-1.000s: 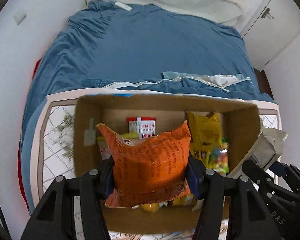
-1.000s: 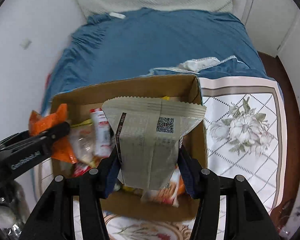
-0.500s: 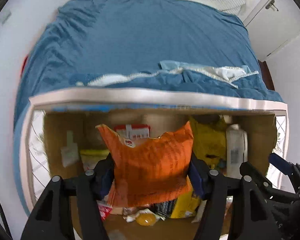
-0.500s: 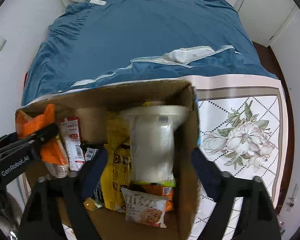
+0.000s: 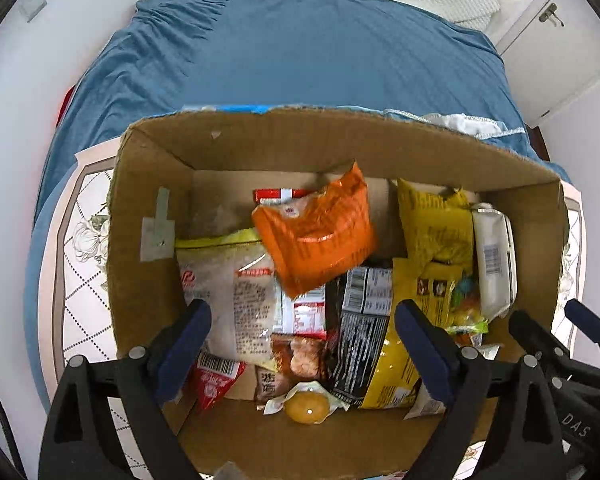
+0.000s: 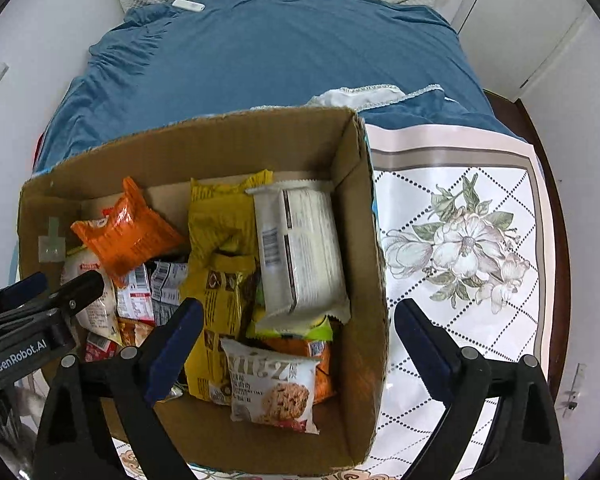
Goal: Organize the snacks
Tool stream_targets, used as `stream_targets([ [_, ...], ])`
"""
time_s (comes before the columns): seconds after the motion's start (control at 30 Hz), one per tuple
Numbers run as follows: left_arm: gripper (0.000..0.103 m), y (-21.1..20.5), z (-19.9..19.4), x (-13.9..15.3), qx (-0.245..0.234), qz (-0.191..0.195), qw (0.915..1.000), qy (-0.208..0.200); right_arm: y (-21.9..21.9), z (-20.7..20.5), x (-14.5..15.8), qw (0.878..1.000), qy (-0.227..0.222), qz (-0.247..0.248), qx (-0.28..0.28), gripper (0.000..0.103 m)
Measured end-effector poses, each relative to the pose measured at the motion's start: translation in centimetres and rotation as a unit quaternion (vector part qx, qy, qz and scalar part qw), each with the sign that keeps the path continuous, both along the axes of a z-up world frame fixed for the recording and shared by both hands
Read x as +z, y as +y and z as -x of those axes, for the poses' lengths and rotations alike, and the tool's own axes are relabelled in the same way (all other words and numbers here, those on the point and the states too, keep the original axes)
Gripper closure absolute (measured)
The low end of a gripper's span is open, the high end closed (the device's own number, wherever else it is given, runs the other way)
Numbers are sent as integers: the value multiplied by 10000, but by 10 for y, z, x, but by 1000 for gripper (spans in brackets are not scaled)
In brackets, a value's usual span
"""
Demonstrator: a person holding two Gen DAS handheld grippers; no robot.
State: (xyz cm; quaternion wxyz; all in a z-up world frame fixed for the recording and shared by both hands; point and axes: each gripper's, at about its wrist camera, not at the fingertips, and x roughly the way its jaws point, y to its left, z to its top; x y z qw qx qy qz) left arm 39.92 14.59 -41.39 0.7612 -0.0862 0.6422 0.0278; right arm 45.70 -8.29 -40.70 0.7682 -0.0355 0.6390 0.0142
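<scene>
While both pairs of jaws are opening with nothing clamped, the cardboard box [image 5: 148,240] sits below them, packed with snacks. Beyond the left gripper [image 5: 302,344], the orange bag [image 5: 320,236] lies loose atop a pale rice-cracker bag [image 5: 228,280] and a black packet [image 5: 360,336]. Ahead of the right gripper [image 6: 298,344], the white packet [image 6: 300,256] rests free against the box's right wall, beside a yellow bag [image 6: 220,240] and above a cookie pack [image 6: 272,392].

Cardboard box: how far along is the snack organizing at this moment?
Done: the orange packet and white packet lie inside the cardboard box with other snacks. In hand: nothing; the left gripper and right gripper are opening, empty. Left: no loose snacks visible on the floral cloth.
</scene>
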Motion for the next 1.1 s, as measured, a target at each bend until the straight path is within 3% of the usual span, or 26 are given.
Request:
stream_targets([
  [0.27, 9, -3, 17, 20, -34, -246, 9995, -218, 1, 16, 8, 10000, -44, 28, -13, 5],
  [0.5, 9, -4, 46, 57, 18, -503, 9967, -631, -2, 40, 34, 9994, -341, 21, 11, 5],
  [1.1, 9, -11, 189, 163, 200, -875, 9820, -1661, -22, 184, 135, 9900, -1384, -276, -15, 4],
])
